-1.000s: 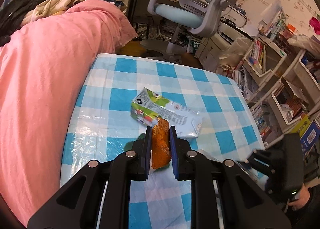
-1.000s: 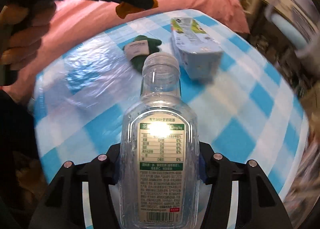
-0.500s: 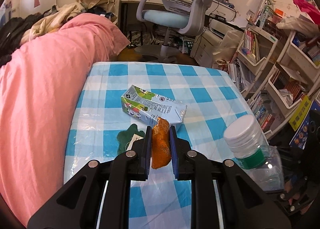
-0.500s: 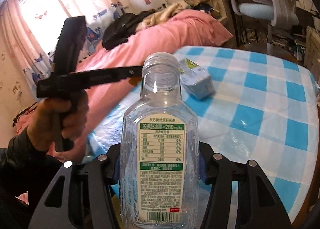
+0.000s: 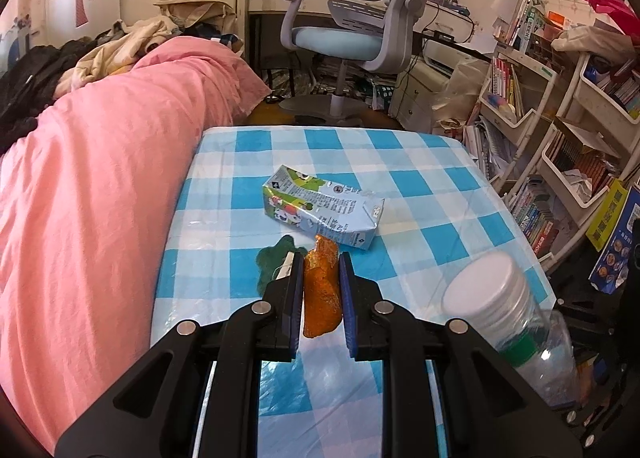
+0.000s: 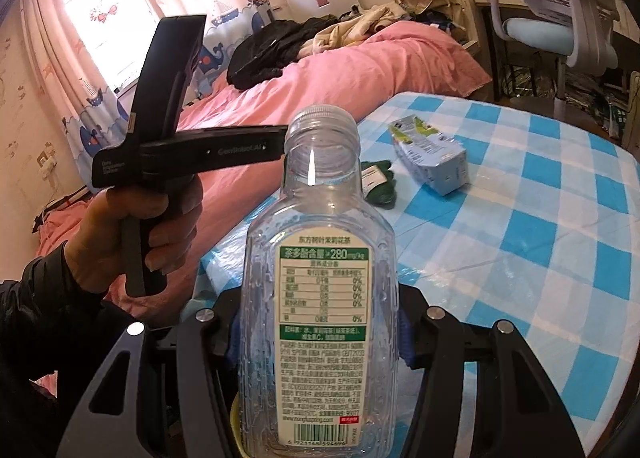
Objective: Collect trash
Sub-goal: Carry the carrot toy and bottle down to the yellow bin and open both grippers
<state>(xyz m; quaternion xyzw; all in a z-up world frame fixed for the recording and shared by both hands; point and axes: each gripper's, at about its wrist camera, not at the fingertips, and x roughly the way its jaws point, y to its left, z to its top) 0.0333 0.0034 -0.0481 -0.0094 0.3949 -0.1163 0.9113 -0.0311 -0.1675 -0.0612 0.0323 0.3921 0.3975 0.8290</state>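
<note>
My left gripper (image 5: 320, 262) is shut on an orange peel (image 5: 321, 298), held above the blue-checked table (image 5: 420, 186). My right gripper (image 6: 320, 338) is shut on a clear plastic bottle (image 6: 320, 298) with a white-and-green label; the same bottle (image 5: 516, 322) shows at the lower right of the left wrist view. A milk carton (image 5: 324, 210) lies on its side mid-table, also seen as the carton (image 6: 432, 158) in the right wrist view. A dark green scrap with a white tag (image 5: 276, 258) lies beside it, the scrap (image 6: 378, 182) partly hidden behind the bottle.
A pink bed (image 5: 100, 178) runs along the table's left edge. An office chair (image 5: 360, 18) stands beyond the table, and crowded bookshelves (image 5: 560, 138) line the right. A hand (image 6: 140, 234) grips the left tool's handle (image 6: 168, 146) at left in the right wrist view.
Both grippers have lifted and drawn back from the table with their loads. The carton and green scrap now sit farther ahead, and the bottle has come into the left wrist view.
</note>
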